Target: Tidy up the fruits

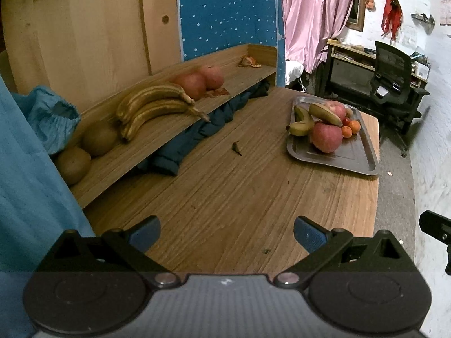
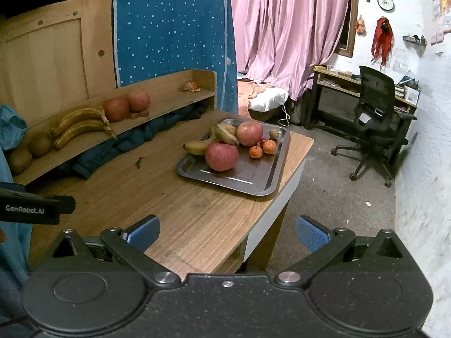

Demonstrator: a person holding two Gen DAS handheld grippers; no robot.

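Both the left claw (image 1: 227, 235) and the right claw (image 2: 227, 233) are held wide and empty above the wooden table (image 2: 174, 211). On the far grey metal tray (image 2: 253, 180) are counted two red apples (image 2: 221, 156), three bananas (image 2: 197, 146) and two small oranges (image 2: 262, 149); on the left wooden shelf (image 1: 157, 138), two more apples (image 1: 191, 84), two browned bananas (image 1: 155, 107) and two brown round fruits (image 1: 100, 138).

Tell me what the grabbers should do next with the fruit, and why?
Probably move the right hand-held gripper forward toward the front apple on the metal tray. Both hand-held grippers are open and empty, the left over bare table, and that apple sits nearest, unblocked.
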